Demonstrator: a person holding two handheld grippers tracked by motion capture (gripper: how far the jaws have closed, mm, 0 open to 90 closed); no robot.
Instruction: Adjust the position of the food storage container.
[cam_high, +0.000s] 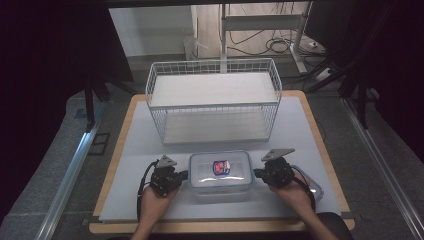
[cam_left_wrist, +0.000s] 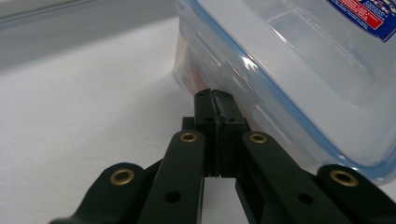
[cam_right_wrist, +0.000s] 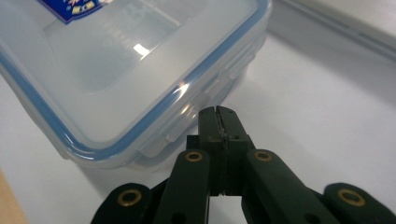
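A clear plastic container, rectangular with rounded corners, lies flat near the 6 o'clock edge of the table; its translucent lid carries a blue seal line around the rim and a red-and-blue label at its centre. One container, one label, one white wire basket, and my two grippers are counted; a further clear, blue-rimmed item lies partly hidden behind my right hand at 4 o'clock, and I cannot tell what it is. My left gripper sits at the container's 9 o'clock end, its jaws pressed fully together with nothing between them, the tips against or just beside the container's side wall below the lid, as the left gripper view shows. My right gripper sits at the 3 o'clock end, its jaws likewise fully closed and empty, the tips at the lid's latch flap in the right gripper view. The basket stands at 12 o'clock, well apart from the container, with a bare strip of white table surface between them. Bare surface also lies toward 9 o'clock of my left gripper, out to the wooden edge of the table.
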